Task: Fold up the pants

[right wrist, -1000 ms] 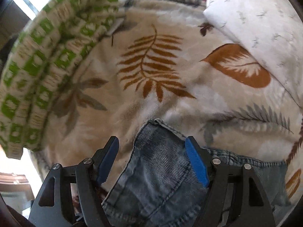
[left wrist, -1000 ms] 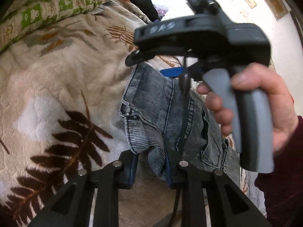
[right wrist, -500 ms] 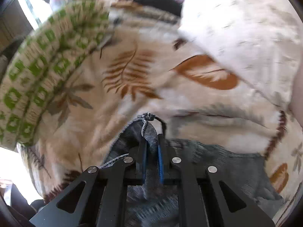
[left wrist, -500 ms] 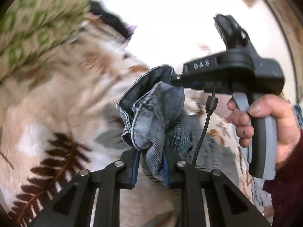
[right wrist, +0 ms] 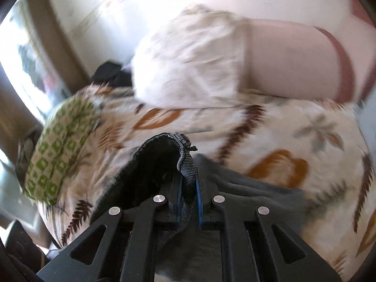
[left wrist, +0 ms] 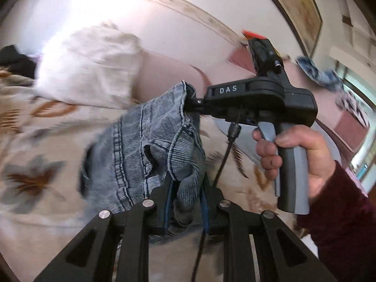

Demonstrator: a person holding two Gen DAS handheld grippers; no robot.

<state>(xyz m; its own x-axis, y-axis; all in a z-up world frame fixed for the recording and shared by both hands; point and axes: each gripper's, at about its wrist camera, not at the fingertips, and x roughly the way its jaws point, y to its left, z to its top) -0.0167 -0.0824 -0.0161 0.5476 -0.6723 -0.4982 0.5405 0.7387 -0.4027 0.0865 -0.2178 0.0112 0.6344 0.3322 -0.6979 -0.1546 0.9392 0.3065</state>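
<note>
The pants are faded blue-grey denim, bunched and lifted above a leaf-print blanket. My left gripper is shut on a fold of the denim at the bottom of the left wrist view. My right gripper shows in the same view, held by a hand, shut on the upper edge of the pants. In the right wrist view my right gripper pinches the pants' hem, with dark fabric hanging to its left.
A white pillow and a pink headboard lie beyond the blanket. A green-patterned quilt is rolled at the left. A dark garment sits by the wall. A window is at the right.
My right gripper closed on the pants' edge and lifted it. Both grippers rose and swung toward the pillow and headboard, carrying the denim off the blanket.
</note>
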